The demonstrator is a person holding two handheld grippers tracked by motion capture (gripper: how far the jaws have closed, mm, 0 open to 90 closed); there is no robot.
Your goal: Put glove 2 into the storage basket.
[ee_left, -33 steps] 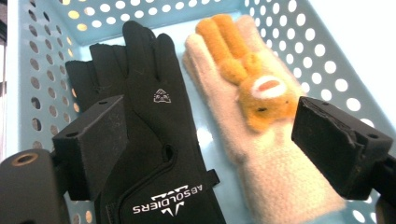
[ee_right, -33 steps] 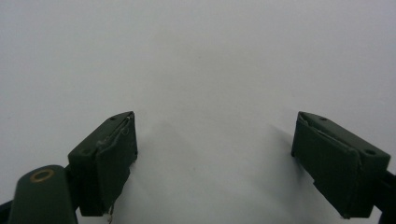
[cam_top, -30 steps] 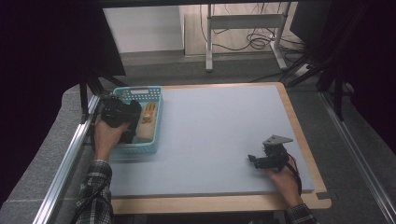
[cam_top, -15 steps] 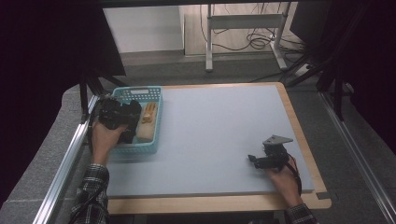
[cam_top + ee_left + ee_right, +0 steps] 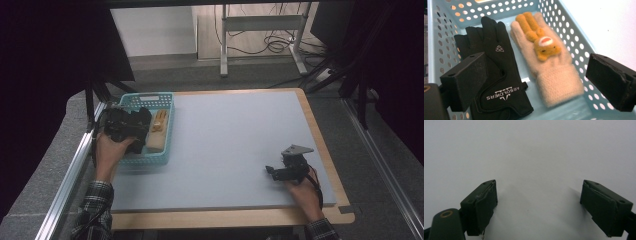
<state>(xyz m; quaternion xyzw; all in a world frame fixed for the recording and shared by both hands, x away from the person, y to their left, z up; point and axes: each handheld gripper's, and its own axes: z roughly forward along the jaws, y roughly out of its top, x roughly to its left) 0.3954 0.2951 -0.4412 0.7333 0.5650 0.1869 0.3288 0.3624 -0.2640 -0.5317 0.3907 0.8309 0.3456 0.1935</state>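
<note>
Left gripper view: left gripper (image 5: 534, 82) hangs over the teal basket (image 5: 564, 27), jaws spread wide, nothing between the pads; they have just been opening. Under and ahead of it lie two gloves, side by side and touching along the inner edge: black glove (image 5: 499, 82) beneath the left-hand jaw, cream knit glove (image 5: 549, 67) with an orange plush animal on its back sitting nearer the middle of the gap, cuff toward the gripper. From the high view the left gripper (image 5: 127, 125) sits over the basket's (image 5: 167, 97) near-left part, and the right gripper (image 5: 286, 170) rests well apart on the grey mat (image 5: 235, 140), jaws open and empty per the right gripper view. My read: a glove pick is about to start. Risks: the gloves overlap at the edge, so a straight drop could pinch both fabrics and drag the wrong one out. The left-hand jaw is already over the black glove, so closing from here likely catches its cuff along with the cream one. Soft knit may bunch and slip if only the plush is grabbed. Basket is light plastic; a snagged jaw in the wall holes could lift or shove it.
</note>
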